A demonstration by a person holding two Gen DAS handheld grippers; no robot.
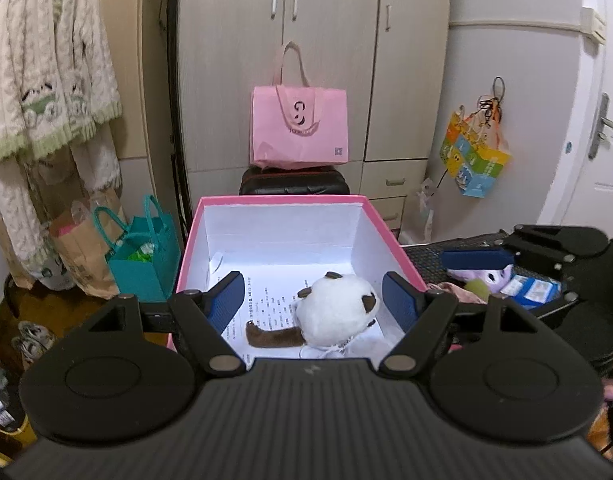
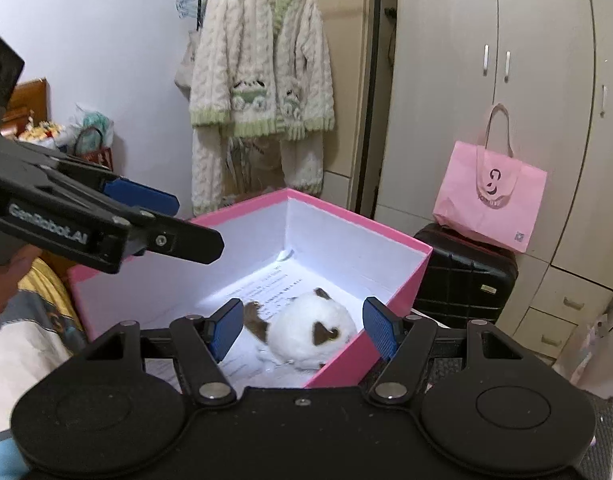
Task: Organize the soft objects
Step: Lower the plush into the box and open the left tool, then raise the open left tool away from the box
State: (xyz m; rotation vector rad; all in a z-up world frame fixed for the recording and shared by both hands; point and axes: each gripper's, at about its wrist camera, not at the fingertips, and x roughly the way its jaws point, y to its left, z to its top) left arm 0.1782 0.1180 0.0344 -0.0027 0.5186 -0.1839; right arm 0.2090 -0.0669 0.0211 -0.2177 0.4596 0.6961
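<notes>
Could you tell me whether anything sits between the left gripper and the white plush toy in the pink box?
Nothing visible does. The left gripper hangs open above the near edge of the pink box, and the white plush toy lies uncovered on the printed paper on the box floor, with open space between the jaws and the toy.

Item count:
- One pink box (image 1: 390, 232), open-topped.
- One white-and-brown plush toy (image 1: 338, 308) inside it, lying on one printed sheet (image 1: 266, 304).
- One purple plush toy (image 1: 494, 278) to the right of the box.
- One pink tote bag (image 1: 300, 124) on one black suitcase (image 1: 294, 184).
- One teal bag (image 1: 146, 256).
- Two claws: left claw (image 1: 316, 302), right claw (image 2: 302, 326).
</notes>
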